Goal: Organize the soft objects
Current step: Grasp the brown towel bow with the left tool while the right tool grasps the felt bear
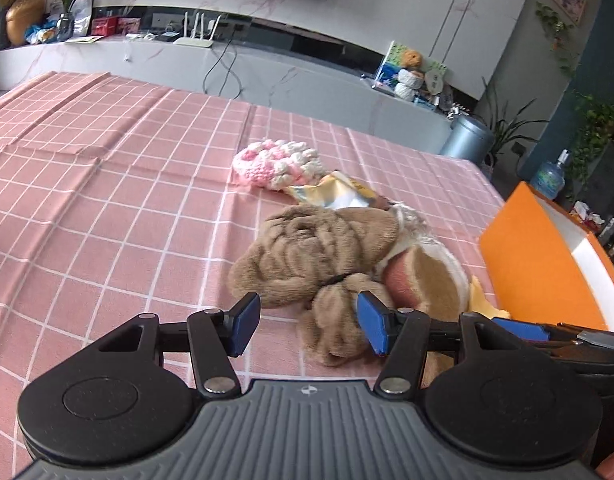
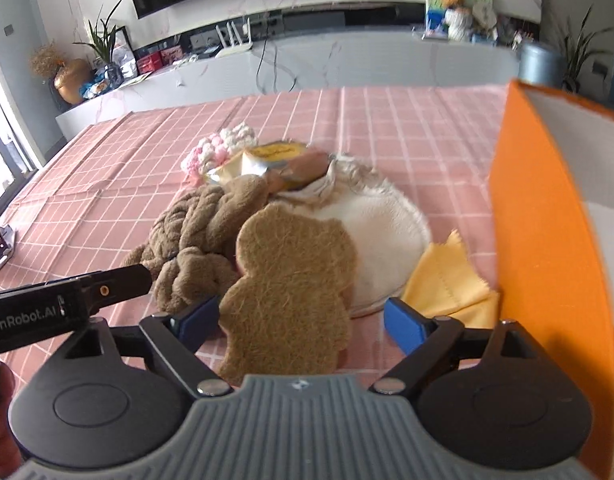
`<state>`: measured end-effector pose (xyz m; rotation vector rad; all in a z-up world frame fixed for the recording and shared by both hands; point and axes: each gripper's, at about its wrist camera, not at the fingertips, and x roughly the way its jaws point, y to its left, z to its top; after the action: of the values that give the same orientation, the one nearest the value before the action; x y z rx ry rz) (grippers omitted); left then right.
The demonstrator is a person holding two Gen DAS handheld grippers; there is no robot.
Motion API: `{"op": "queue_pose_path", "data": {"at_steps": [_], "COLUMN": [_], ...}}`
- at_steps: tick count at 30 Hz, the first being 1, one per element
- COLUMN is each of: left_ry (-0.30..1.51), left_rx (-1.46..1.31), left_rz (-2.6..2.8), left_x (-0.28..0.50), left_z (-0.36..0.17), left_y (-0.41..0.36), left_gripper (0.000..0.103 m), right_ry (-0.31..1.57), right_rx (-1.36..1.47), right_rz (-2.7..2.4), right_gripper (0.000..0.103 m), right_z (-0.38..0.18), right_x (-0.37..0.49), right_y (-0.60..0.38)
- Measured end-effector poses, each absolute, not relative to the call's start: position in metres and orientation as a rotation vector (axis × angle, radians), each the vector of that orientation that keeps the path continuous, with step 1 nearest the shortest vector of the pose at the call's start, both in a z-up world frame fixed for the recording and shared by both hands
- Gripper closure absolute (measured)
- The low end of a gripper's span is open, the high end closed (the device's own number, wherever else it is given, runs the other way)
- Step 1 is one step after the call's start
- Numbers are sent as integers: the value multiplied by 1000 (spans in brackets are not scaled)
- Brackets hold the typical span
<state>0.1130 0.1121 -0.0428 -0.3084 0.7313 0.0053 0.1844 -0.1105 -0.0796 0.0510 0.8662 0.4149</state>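
A: Left gripper point(image 1: 307, 326): spread wide, grasping nothing, low over brown plush scarf point(image 1: 307, 248). Right gripper point(image 2: 303, 322): spread too, straddling tan felt patch of fluffy pad point(image 2: 291, 276), not clamped.

B: Location of items?

A: Heaped on pink checked tablecloth point(image 1: 107, 184) toward right edge, just beside orange box point(image 2: 547, 220). Knitted pink-white piece point(image 1: 277, 164) and snack packet point(image 1: 335, 194) behind heap; yellow cloth point(image 2: 451, 280) touching box.

B: Tips for grasp?

A: Probably: lower until pads bracket thick fold, clamp deep, avoid catching tablecloth. One item per lift, else heap drags.
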Motion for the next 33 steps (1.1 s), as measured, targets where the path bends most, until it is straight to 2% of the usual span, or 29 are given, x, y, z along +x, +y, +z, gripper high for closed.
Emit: {"op": "queue_pose_path", "data": {"at_steps": [3,5,6,12,18,23,28,33], "left_ry": [750,757,760,799,846,880,876,867], "left_rx": [-312,-342,-351,-384,-421,-381,-348,-329], "left_rz": [23,12,4,-47,-8,61,78,71], "left_x": [119,121,122,132,152,165,168,165], "left_z": [-47,-48,-48,-49,-53,-62,-70,-73], "left_y": [116,118,117,105,92,82,79,77], "left_gripper": [36,35,34,23,21,25,40,47], "right_ry": [910,919,922,851,865,861,852,840], "right_rx": [63,64,59,-53,-73,-97,-117,-154], "right_rz": [427,444,453,408,398,411,417,420], "right_gripper": [15,26,28,28,28,28,28,28], "right_z": [-89,-93,-93,-84,-93,-99,-102,-102], "right_x": [193,194,194,190,197,198,196,193], "right_y": [-108,-107,-106,-106,-107,-104,-102,-99]}}
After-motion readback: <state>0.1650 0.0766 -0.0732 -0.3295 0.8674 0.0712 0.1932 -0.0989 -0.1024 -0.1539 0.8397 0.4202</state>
